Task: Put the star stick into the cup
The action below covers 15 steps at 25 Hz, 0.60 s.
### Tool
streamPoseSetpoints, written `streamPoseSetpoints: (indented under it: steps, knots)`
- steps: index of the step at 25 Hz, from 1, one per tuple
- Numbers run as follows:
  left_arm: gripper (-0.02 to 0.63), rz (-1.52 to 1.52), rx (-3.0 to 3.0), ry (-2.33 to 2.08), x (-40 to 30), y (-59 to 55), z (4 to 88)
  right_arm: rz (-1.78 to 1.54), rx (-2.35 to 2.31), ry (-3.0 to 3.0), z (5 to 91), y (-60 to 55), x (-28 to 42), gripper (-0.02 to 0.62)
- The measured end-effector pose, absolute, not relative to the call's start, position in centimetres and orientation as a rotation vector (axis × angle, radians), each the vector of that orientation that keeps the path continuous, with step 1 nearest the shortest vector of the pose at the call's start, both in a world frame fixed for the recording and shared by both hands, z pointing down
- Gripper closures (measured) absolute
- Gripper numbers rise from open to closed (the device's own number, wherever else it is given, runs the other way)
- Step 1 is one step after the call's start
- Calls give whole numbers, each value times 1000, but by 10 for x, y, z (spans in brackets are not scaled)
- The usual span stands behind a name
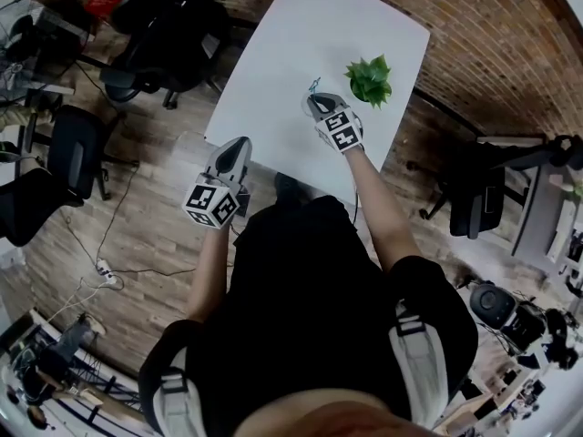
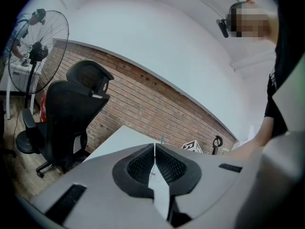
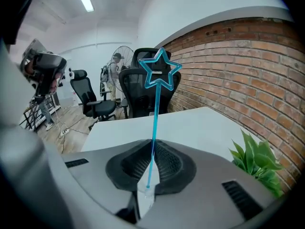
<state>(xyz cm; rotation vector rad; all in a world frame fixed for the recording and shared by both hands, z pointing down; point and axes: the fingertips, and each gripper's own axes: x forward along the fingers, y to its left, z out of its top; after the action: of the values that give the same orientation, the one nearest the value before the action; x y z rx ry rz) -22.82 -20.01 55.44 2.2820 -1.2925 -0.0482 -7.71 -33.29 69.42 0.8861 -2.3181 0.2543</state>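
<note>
Fingers (image 3: pixel 167 162) of right gripper (image 3: pixel 153 143) pinching star stick (image 3: pixel 156 109), thin blue, hollow star

A white table (image 1: pixel 273 62) with rounded corners stands on a wooden plank floor (image 1: pixel 155 235). The only thing seen lying on it is a small green leafy plant (image 1: pixel 369 80), just to the right of the right gripper (image 1: pixel 314 98) and slightly ahead of its tips. The table's near left corner lies just beside the left gripper (image 1: pixel 239 144)
</note>
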Motion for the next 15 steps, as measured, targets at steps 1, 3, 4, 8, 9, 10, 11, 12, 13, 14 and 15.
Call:
streamPoseSetpoints:
  steps: [1, 3, 4, 8, 9, 10, 11, 12, 13, 14, 15]
  knots:
    - [580, -48, 2279, -1297, -229, -200, 554, 250, 877, -2312, 695, -333, -79, 580]
    - [580, -47, 2275, -1303, -231, -198, 554, 250, 871, -2307, 696, -334, -83, 580]
    - [580, -47, 2273, -1307, -232, -197, 554, 250, 871, -2305, 696, -335, -84, 578]
    - [580, -64, 2267, -1330, -237, -197, 550, 246, 862, -2298, 698, -339, -89, 575]
    - [580, -67, 2267, -1333, -237, -197, 549, 245, 861, -2294, 699, -340, -89, 574]
    - [580, -68, 2268, -1335, -238, -196, 549, 243, 862, -2288, 700, -341, -90, 574]
    - [580, -67, 2269, -1336, -238, -196, 549, 240, 864, -2282, 701, -342, -90, 572]
    - [580, -67, 2270, -1336, -239, -195, 549, 237, 866, -2277, 701, -342, -90, 571]
    - [580, -67, 2271, -1337, -240, -195, 548, 235, 868, -2274, 700, -343, -90, 571]
    - [580, -66, 2271, -1339, -240, -195, 548, 234, 869, -2272, 700, -344, -91, 569]
    - [580, -65, 2270, -1340, -241, -195, 548, 233, 871, -2271, 700, -344, -91, 568]
